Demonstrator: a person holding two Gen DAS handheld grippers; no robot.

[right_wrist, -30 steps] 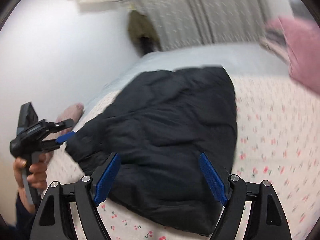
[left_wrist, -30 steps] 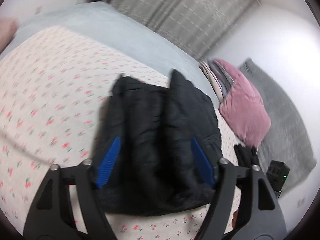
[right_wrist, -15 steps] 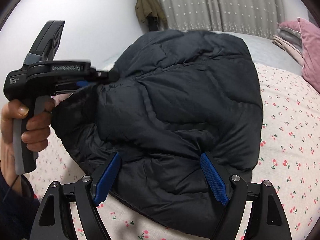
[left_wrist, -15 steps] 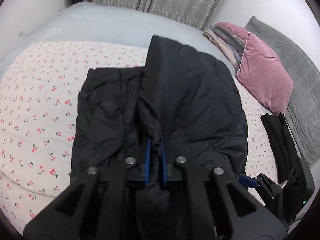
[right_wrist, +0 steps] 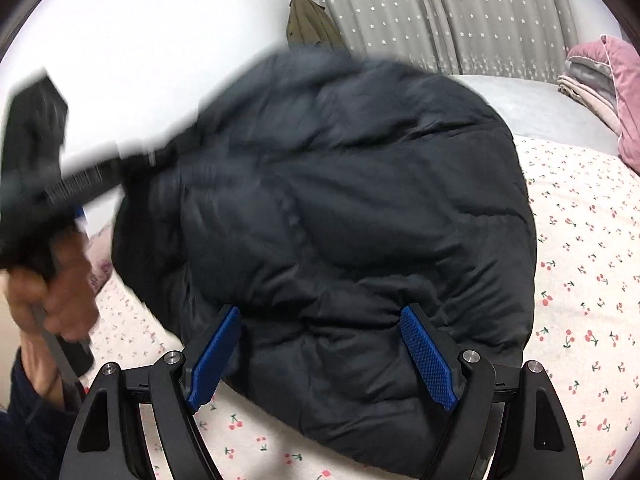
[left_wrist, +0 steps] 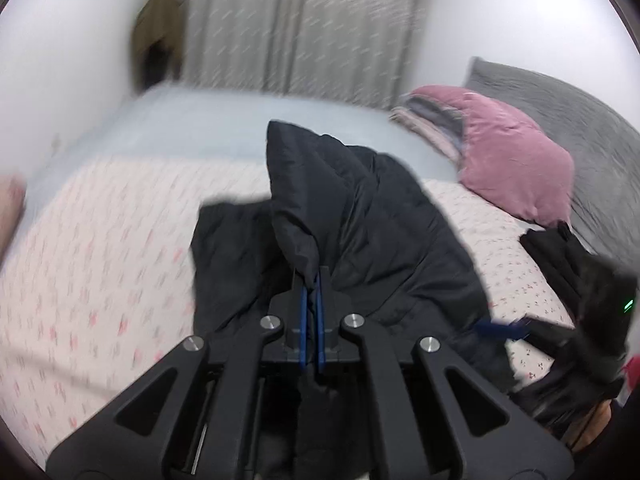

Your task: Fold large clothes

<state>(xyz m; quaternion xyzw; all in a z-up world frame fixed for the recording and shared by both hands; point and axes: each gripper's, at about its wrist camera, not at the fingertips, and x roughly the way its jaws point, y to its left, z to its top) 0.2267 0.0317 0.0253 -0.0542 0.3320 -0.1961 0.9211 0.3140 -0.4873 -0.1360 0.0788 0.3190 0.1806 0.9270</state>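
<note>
The fingers [left_wrist: 303,320] of the left gripper [left_wrist: 311,284] are pressed together, pinching a fold of the black padded jacket [left_wrist: 360,216] and holding that part raised above the bed [left_wrist: 100,240]. The fingers [right_wrist: 428,354] of the right gripper [right_wrist: 320,354] stand spread wide, one on either side of the jacket's near hem, with no pad clearly pressing on the cloth. The jacket lies across the cherry-print sheet [right_wrist: 580,280] in the middle of the bed, its lifted part blurred in the right wrist view. A hand [right_wrist: 52,300] grips the left gripper's handle at the bed's left edge. A pink pillow [left_wrist: 516,160] and a grey cushion [left_wrist: 580,120] lie along the bed's right edge, and a grey curtain [right_wrist: 460,12] hangs past its far edge.
</note>
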